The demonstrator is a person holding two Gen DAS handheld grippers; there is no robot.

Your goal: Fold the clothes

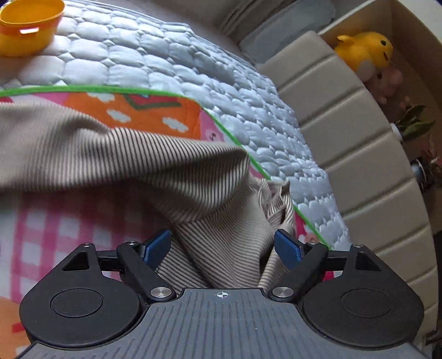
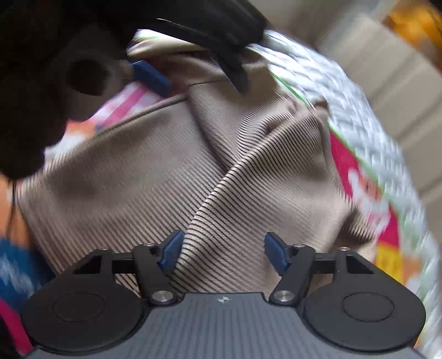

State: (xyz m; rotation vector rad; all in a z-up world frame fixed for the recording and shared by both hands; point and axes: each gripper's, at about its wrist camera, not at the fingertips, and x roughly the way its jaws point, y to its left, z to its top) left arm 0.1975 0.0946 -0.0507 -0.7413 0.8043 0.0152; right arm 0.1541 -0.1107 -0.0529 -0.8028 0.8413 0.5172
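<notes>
Garment: beige finely striped knit top [image 1: 116, 149], bunched on the pink checked play mat [image 1: 55, 221] on the bed.
Left gripper [image 1: 222, 248]: spread, fabric between its pads.
Right gripper [image 2: 222, 251]: spread around a raised ridge.
Handling: likely soft, light, drapey; best taken at hem or seam.

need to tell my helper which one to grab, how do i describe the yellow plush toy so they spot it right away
From the left wrist view, start at the quilted pale blue bedcover and follow it to the padded beige headboard on its right. Behind that stands an open cardboard box, and the yellow plush toy sits inside. It is bright yellow with dark eyes, unlike the pink plush just below.
</notes>
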